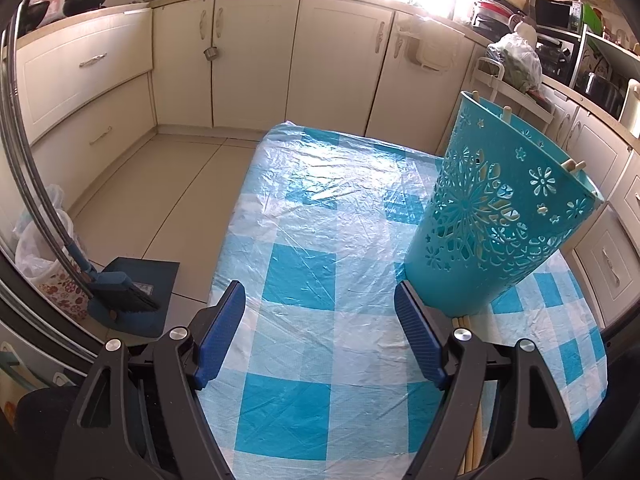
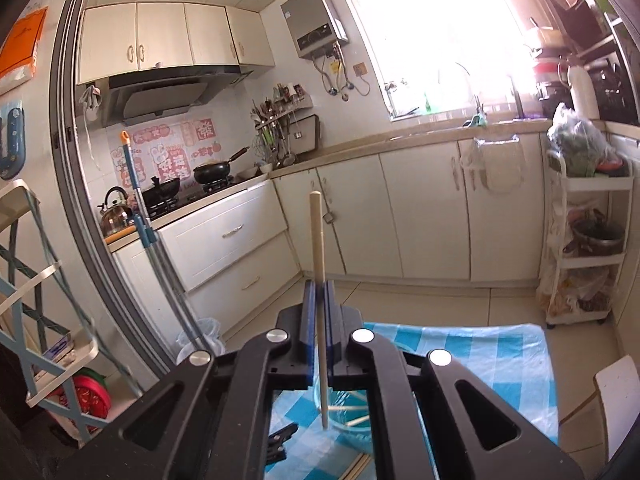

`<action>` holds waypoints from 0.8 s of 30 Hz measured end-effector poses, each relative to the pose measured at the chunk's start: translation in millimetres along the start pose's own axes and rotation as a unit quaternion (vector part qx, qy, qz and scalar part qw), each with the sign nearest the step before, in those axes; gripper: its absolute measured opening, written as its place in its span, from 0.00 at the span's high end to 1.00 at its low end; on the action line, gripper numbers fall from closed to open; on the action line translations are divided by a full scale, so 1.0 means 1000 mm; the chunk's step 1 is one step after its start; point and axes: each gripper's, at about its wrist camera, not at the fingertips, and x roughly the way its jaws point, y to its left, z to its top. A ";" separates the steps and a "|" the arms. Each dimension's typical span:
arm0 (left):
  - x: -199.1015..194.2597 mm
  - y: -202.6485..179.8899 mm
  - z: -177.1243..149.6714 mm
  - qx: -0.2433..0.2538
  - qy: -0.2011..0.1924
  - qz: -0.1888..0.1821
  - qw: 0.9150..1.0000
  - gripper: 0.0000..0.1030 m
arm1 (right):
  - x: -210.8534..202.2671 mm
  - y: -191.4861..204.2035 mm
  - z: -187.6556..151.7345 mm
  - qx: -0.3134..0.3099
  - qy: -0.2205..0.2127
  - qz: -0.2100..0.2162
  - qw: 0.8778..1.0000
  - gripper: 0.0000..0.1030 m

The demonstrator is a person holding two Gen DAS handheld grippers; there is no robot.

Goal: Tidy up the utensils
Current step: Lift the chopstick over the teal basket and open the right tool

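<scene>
A teal cut-out utensil holder (image 1: 500,216) stands on the blue-checked table (image 1: 320,200), with wooden chopstick ends (image 1: 570,166) poking above its rim. My left gripper (image 1: 319,288) is open and empty, low over the cloth just left of the holder. Loose chopsticks (image 1: 474,420) lie under its right finger. In the right wrist view my right gripper (image 2: 319,286) is shut on one wooden chopstick (image 2: 317,236), held upright high above the table. The chopstick's lower end hangs over the holder (image 2: 352,420), seen from above with chopsticks inside. More chopsticks (image 2: 356,466) lie on the cloth beside it.
A blue broom and dustpan (image 1: 120,292) rest on the floor left of the table. A white shelf trolley (image 2: 584,248) stands at the right wall, and a white chair (image 2: 616,400) stands by the table's right side. Cabinets (image 1: 256,60) line the far walls.
</scene>
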 end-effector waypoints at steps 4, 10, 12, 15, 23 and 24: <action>0.000 0.001 0.000 -0.003 0.000 -0.001 1.000 0.29 | 0.028 -0.005 -0.012 -0.008 0.014 -0.029 0.999 0.96; 0.000 0.001 0.000 -0.001 -0.003 0.005 1.000 0.29 | 0.070 -0.024 -0.051 0.004 0.075 -0.058 0.996 0.96; 0.000 0.001 0.000 0.000 -0.004 0.008 1.000 0.29 | 0.076 -0.028 -0.061 0.016 0.091 -0.063 0.994 0.96; -0.001 -0.001 -0.001 0.007 -0.007 0.015 1.000 0.29 | 0.072 -0.026 -0.070 0.019 0.101 -0.066 0.993 0.96; -0.011 -0.005 -0.004 0.027 -0.023 0.038 0.999 0.29 | 0.032 -0.008 -0.091 0.028 0.109 -0.070 0.991 0.96; -0.013 -0.005 -0.004 0.028 -0.025 0.040 0.998 0.29 | 0.027 -0.007 -0.095 0.031 0.111 -0.073 0.991 0.94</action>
